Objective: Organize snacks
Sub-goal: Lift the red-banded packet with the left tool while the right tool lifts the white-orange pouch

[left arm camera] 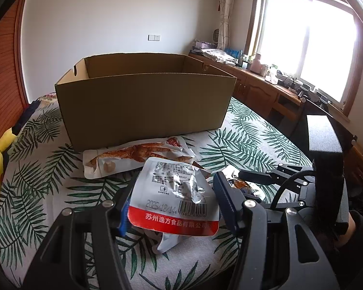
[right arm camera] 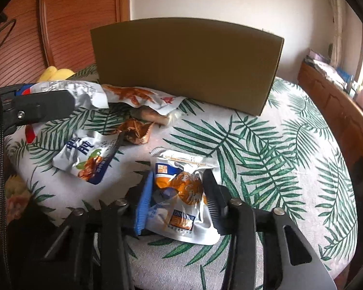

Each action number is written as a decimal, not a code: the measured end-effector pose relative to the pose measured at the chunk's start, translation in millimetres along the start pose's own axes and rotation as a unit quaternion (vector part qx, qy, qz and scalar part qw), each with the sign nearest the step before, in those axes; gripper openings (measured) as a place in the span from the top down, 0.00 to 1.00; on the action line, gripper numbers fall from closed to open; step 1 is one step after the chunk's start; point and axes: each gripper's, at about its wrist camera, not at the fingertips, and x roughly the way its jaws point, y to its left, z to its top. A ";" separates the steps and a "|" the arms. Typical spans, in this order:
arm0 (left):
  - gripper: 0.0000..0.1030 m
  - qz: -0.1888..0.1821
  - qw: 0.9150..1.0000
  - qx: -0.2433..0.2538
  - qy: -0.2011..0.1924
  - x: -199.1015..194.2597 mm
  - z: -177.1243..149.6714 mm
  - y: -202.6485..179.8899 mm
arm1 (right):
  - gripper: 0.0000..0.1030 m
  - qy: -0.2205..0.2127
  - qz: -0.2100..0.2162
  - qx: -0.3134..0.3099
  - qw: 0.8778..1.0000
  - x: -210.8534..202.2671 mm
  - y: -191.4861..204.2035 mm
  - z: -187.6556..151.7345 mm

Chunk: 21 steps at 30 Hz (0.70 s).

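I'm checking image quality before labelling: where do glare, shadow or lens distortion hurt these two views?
Left wrist view: the window is blown out white, the cardboard box front sits in shadow, and the silver packet shows foil glare. Right wrist view: fisheye bends the box's top edge, corners are vignetted black, and the orange snack packet stays readable.

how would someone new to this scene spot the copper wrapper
Find the cardboard box on the leaf-print cover. Snack packets lie before its near wall; under the long white packet there sits the copper wrapper. It alone is small, crumpled and shiny brown, with no print; its neighbours are white printed pouches.
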 end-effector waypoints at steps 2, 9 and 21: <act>0.44 0.000 1.000 0.000 -0.001 -0.5 -0.4 0.2 | 0.61 -0.001 0.008 0.008 1.000 -0.9 -3.3 0.0; 0.44 -0.001 1.000 -0.005 -0.001 -0.9 -1.2 2.4 | 0.62 -0.012 0.022 0.024 0.999 -8.8 -11.1 1.0; 0.44 -0.003 1.000 -0.008 -0.002 -0.2 -3.6 3.1 | 0.62 -0.034 0.035 0.038 0.998 -22.0 -16.4 0.7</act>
